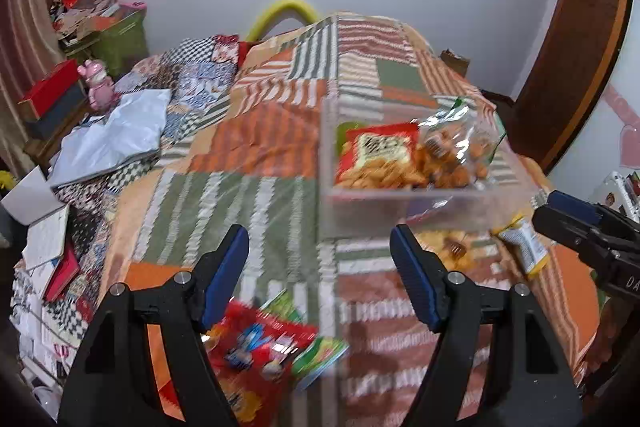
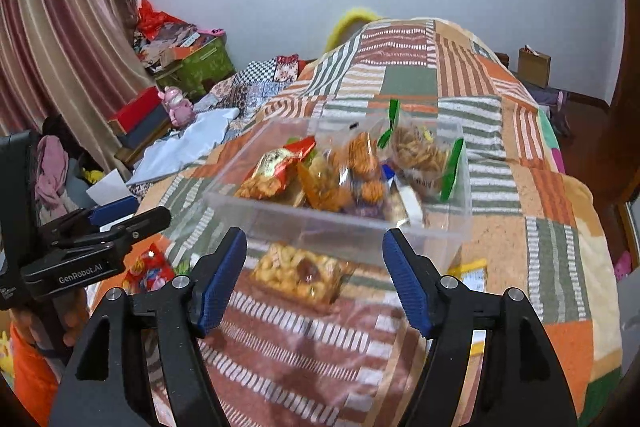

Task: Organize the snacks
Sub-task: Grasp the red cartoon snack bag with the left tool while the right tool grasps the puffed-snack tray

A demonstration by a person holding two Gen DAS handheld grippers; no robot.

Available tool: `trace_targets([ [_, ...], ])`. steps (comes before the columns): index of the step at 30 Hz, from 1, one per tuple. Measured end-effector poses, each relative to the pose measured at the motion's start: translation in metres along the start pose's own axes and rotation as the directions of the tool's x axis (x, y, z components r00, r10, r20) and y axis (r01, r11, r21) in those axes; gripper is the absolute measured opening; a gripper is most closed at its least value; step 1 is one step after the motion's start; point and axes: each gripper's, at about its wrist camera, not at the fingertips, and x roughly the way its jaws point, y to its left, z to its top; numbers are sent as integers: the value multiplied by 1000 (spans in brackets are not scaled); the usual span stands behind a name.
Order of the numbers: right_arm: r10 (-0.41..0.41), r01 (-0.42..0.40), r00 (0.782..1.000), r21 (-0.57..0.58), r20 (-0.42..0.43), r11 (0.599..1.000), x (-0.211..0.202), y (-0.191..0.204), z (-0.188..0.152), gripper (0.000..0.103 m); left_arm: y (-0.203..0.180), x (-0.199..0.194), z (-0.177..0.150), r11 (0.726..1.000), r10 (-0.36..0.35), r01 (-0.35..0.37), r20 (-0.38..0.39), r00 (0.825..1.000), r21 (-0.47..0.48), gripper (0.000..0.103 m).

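Snack packets (image 2: pixel 344 171) fill the clear bin (image 2: pixel 340 223); both tools, left (image 1: pixel 319 269) and right (image 2: pixel 314 267), spread, empty.

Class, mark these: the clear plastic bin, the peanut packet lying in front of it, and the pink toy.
clear plastic bin (image 2: pixel 320 227), right wrist view, near wall.
peanut packet (image 2: pixel 298 273), right wrist view, middle.
pink toy (image 1: pixel 97 87), left wrist view, body.

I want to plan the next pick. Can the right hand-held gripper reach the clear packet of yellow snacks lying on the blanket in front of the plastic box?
Probably yes. The right hand-held gripper is open, the snack packet lies between its fingers' line of approach, and nothing covers it; the clear box sits just behind.
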Motion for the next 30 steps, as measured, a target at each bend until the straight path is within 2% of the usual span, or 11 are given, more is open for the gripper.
trace_targets([
  [3, -4, 4, 1000, -7, -23, 1000, 4, 2, -10, 70, 13, -3, -10, 1000, 13, -13, -13, 1000, -16, 73],
  [6, -11, 10, 999, -16, -47, 1000, 9, 4, -19, 75, 28, -2, -22, 999, 27, -28, -29, 999, -35, 82],
  [11, -16, 14, 995, -23, -98, 1000, 24, 4, -32, 75, 51, 12, -46, 997, 61, -66, -98, 993, -51, 82],
  [17, -12, 8, 988, -24, -152, 1000, 42, 4, -41, 75, 66, 27, -73, 996, 19, -33, -168, 986, -79, 82],
  [21, -16, 9, 984, -38, -180, 999, 55, 7, -41, 75, 66, 30, -82, 996, -24, 9, -165, 986, -94, 91],
  [26, -14, 4, 977, -51, -211, 999, 72, 13, -40, 75, 64, 44, -91, 997, -21, 7, -195, 981, -76, 91],
  [30, -10, -1, 973, -50, -230, 999, 85, 18, -37, 75, 64, 44, -91, 997, -28, 15, -176, 984, -74, 93],
])
